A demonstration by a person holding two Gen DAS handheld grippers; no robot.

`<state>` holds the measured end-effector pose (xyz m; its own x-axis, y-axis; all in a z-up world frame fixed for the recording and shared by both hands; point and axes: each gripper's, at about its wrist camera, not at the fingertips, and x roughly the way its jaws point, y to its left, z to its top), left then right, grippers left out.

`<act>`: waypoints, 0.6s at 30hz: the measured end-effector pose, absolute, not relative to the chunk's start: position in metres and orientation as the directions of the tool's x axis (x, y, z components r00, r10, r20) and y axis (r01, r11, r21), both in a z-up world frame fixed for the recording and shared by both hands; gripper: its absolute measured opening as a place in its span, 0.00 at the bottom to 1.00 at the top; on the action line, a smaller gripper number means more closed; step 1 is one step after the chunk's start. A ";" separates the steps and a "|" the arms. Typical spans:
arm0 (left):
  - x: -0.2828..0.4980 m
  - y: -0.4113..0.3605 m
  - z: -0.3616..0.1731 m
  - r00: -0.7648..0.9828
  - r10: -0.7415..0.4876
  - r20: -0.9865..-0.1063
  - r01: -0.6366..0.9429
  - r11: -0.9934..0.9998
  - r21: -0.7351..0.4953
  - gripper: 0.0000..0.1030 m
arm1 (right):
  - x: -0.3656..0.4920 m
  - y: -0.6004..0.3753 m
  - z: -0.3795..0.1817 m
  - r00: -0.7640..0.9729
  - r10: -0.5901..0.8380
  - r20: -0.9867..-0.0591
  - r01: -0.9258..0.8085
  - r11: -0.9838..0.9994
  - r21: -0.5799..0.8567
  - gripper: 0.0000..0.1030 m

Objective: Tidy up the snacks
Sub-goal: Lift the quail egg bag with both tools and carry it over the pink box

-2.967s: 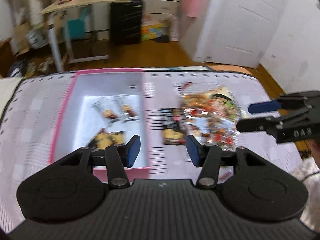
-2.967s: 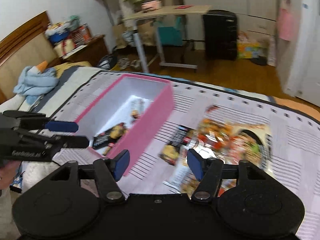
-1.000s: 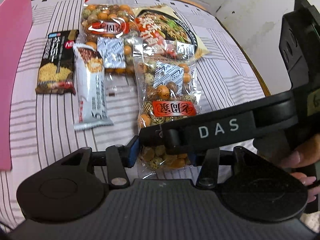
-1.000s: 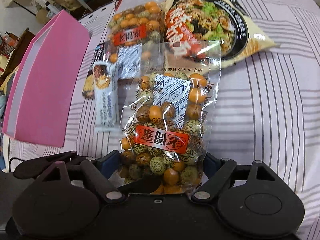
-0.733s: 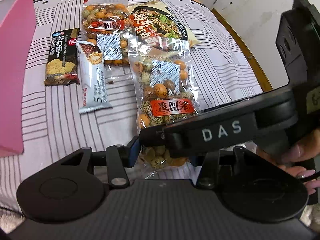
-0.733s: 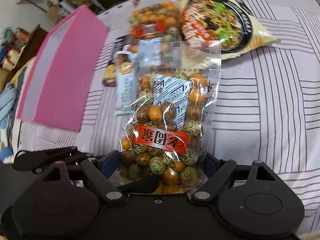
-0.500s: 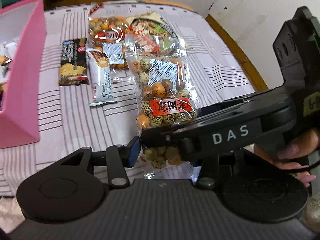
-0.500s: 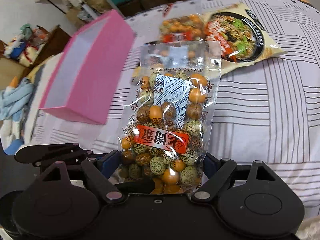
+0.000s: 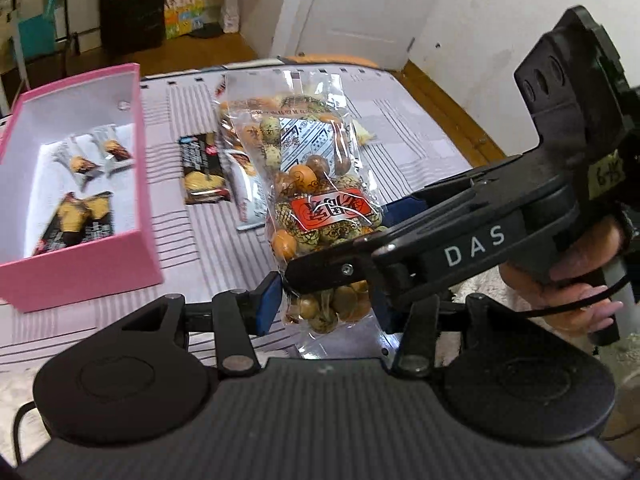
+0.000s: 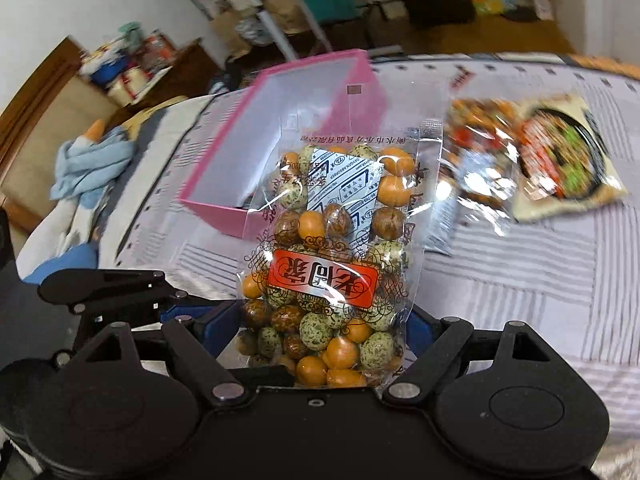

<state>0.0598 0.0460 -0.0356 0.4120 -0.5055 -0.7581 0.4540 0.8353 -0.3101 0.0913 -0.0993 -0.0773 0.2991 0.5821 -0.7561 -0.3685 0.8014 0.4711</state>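
Observation:
A clear bag of orange, brown and speckled coated nuts point(image 9: 320, 184) point(image 10: 332, 248) with a red label hangs upright above the striped bed. My right gripper point(image 10: 320, 320) point(image 9: 346, 242) is shut across the bag's lower part, one blue pad on each side. My left gripper point(image 9: 326, 308) point(image 10: 176, 296) is shut on the bag's bottom end, crossing under the right one. The pink box point(image 9: 80, 268) point(image 10: 320, 92) stands to the left with several wrapped snacks inside.
A black cracker pack point(image 9: 202, 172) and a white bar point(image 9: 244, 192) lie on the bed beside the box. Another nut bag point(image 10: 476, 132) and a noodle packet point(image 10: 560, 160) lie further right. A hand point(image 9: 568, 280) holds the right gripper's handle.
Both grippers have risen with the nut bag, lifting it off the bed and toward the pink box. The box's inside has come into the left wrist view.

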 end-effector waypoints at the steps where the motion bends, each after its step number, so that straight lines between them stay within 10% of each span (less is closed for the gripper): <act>1: 0.059 0.052 -0.031 0.420 -0.506 -0.753 0.446 0.838 -0.315 0.44 | 0.094 -0.093 -0.074 0.295 0.590 -0.752 -0.383 0.794 0.473 0.85; 18: 0.121 0.149 -0.006 0.618 -0.329 -0.715 0.250 0.943 -0.218 0.44 | 0.200 0.016 -0.061 0.257 0.654 -0.711 -0.459 0.730 0.506 0.85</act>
<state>0.1207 0.1493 -0.0062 0.6175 -0.3287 -0.7146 0.2502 0.9434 -0.2177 0.2003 0.0157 -0.0611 0.2567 0.6541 -0.7115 -0.4588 0.7304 0.5059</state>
